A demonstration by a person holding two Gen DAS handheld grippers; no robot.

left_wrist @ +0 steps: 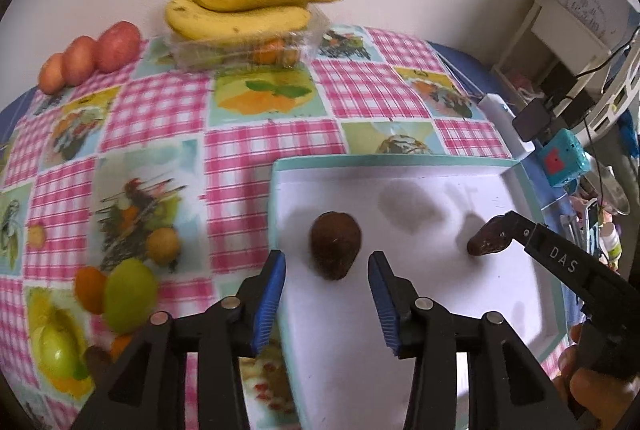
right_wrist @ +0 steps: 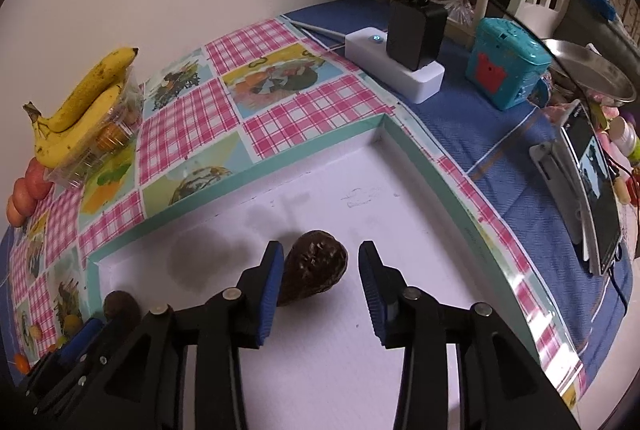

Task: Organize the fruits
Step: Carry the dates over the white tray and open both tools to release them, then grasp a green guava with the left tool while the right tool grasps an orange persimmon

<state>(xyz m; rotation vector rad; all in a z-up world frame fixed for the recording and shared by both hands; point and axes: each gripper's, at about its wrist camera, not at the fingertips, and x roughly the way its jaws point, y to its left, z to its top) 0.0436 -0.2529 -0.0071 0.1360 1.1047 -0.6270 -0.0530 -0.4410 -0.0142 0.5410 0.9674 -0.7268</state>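
A white tray with a teal rim [left_wrist: 276, 198] [right_wrist: 312, 146] lies on the checked tablecloth. In the left wrist view a brown fuzzy fruit [left_wrist: 335, 244] lies in the tray just ahead of my open left gripper [left_wrist: 327, 276], between the blue fingertips without touching them. In the right wrist view a dark wrinkled fruit [right_wrist: 314, 268] lies in the tray between the pads of my open right gripper [right_wrist: 320, 264]; the left pad is close against it. That fruit [left_wrist: 489, 243] and the right gripper [left_wrist: 494, 230] also show in the left wrist view. The left gripper [right_wrist: 80, 342] and brown fruit [right_wrist: 120, 306] show at lower left.
Two bananas [left_wrist: 244, 4] [right_wrist: 80, 106] lie on a clear plastic box [left_wrist: 248, 48] at the back by the wall. Three red fruits [left_wrist: 92, 56] sit left of it. A white power strip with a charger [right_wrist: 400, 58], a teal toy [right_wrist: 506, 68] and a phone [right_wrist: 592, 182] stand right.
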